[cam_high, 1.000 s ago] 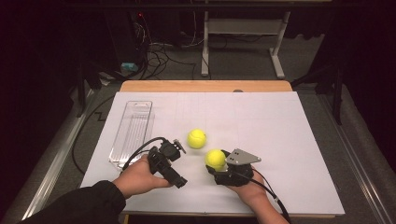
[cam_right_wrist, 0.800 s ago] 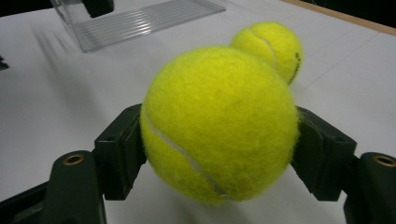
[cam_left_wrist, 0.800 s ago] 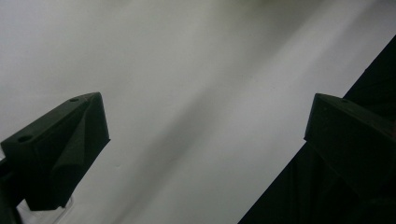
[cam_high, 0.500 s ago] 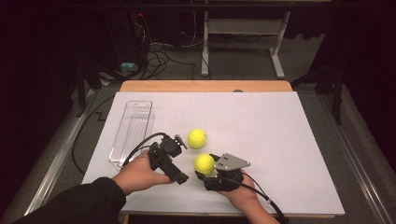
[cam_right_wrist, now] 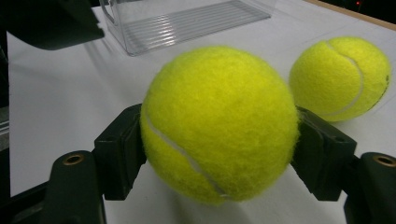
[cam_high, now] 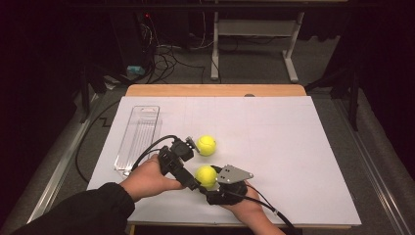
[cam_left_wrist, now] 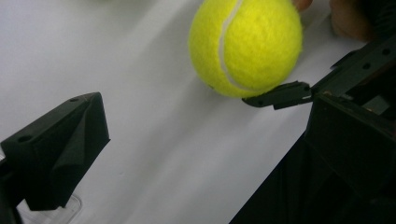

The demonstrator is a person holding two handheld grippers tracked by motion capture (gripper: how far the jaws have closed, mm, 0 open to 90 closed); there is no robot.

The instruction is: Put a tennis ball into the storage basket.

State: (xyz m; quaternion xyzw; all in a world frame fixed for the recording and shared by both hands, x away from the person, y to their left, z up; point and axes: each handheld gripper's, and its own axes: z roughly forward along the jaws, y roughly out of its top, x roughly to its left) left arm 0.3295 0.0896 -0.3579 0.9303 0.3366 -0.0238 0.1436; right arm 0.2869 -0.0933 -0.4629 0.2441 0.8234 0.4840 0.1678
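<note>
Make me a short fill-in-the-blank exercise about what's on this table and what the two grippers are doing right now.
1. The right gripper has its jaws shut on a fuzzy yellow ____ ball.
2. In all, ____ such balls show on the white table cover; the free one lies apart.
3. The long tray at the left of the high view is made of clear ____.
4. The left gripper has its jaws ____, holding nothing.

Missing words: tennis; two; plastic; open
</note>
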